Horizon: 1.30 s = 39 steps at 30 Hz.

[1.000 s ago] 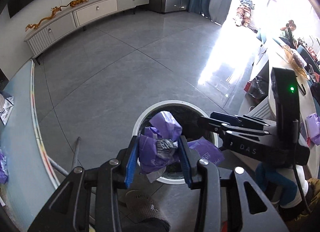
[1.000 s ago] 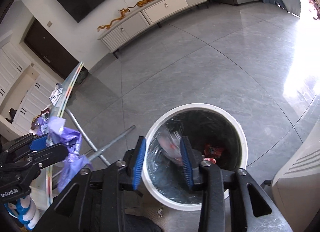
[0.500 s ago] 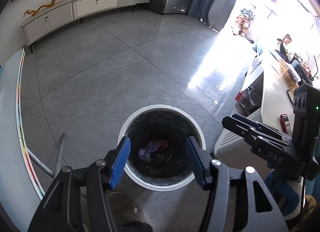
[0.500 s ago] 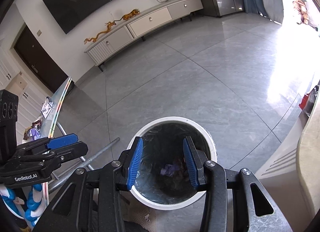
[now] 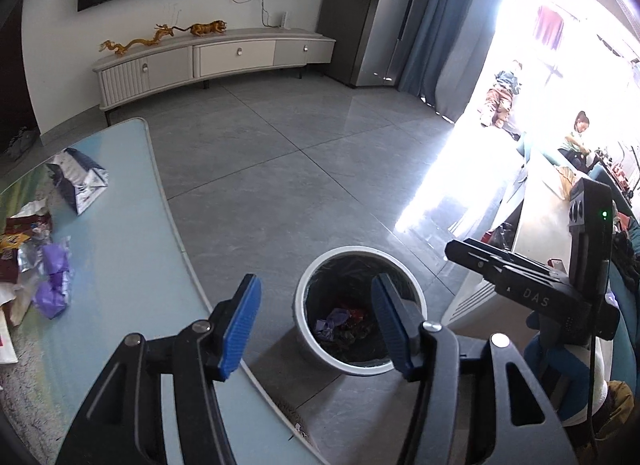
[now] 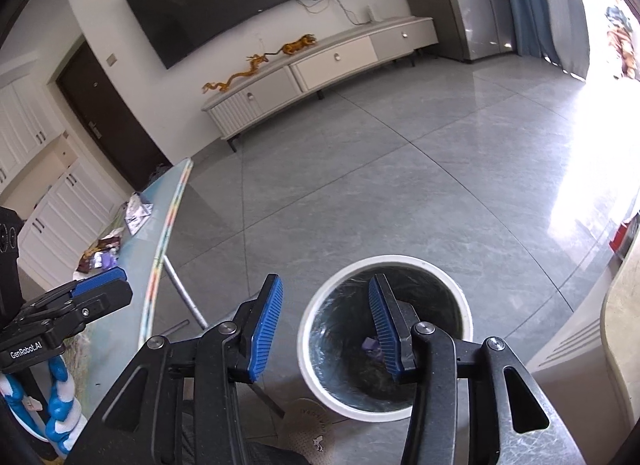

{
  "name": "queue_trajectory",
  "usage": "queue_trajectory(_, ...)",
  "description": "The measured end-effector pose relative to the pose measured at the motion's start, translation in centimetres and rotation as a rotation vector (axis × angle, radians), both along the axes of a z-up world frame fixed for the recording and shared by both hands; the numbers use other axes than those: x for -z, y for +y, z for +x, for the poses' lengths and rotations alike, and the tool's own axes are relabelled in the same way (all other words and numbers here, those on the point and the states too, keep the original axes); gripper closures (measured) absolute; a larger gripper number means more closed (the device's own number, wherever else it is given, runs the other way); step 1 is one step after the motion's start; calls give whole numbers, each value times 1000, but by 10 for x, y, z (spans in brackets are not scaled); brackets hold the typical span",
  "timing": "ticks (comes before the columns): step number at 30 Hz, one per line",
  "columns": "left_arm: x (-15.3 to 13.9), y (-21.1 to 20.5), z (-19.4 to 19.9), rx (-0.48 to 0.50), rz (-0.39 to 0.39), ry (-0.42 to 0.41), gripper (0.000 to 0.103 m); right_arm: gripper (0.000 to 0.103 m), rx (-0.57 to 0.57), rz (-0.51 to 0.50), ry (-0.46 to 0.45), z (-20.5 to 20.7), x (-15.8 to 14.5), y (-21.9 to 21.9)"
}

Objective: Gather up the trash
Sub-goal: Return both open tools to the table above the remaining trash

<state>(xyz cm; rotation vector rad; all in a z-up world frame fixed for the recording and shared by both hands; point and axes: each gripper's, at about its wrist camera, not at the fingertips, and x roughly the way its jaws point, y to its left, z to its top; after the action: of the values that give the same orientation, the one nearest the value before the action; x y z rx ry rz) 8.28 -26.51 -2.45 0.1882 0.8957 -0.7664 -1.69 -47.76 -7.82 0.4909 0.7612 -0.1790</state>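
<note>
A white round trash bin (image 5: 304,329) stands on the grey floor, with a purple wrapper (image 5: 332,321) and red scraps lying inside. My left gripper (image 5: 315,285) hangs above and left of the bin, open, nothing between its blue pads. To its left, the pale blue table (image 5: 120,265) carries more trash: crumpled purple wrappers (image 5: 52,281), a silver packet (image 5: 80,181) and brown wrappers. My right gripper (image 6: 325,285) hovers over the bin's (image 6: 312,369) left rim, its jaws opening and empty. The purple wrapper (image 6: 370,345) shows beside its right pad.
A low white cabinet (image 5: 472,297) stands right of the bin. The table's metal leg (image 6: 184,293) slants down left of the bin, and a slipper (image 6: 308,421) lies at its near side. A long TV cabinet (image 5: 216,61) lines the far wall. A person (image 5: 576,137) sits far right.
My left gripper let go of the purple wrapper bundle, which now lies in the bin, then rose and swung left so the table came into view. My right gripper lifted above the bin.
</note>
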Motion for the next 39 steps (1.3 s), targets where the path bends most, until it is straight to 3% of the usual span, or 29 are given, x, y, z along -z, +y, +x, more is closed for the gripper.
queue_trajectory(13,-33,143,8,-224,-19,-104,47,54,-126,-79,-36,21,-50,84)
queue_trajectory(22,-38,233,23,-379,3,-150,47,54,-207,-109,-24,36,-60,126)
queue_trajectory(28,-32,275,34,-452,22,-147,47,53,-256,-114,-14,51,-59,145)
queue_trajectory(39,-27,315,48,-506,27,-145,47,53,-296,-114,-2,68,-55,161)
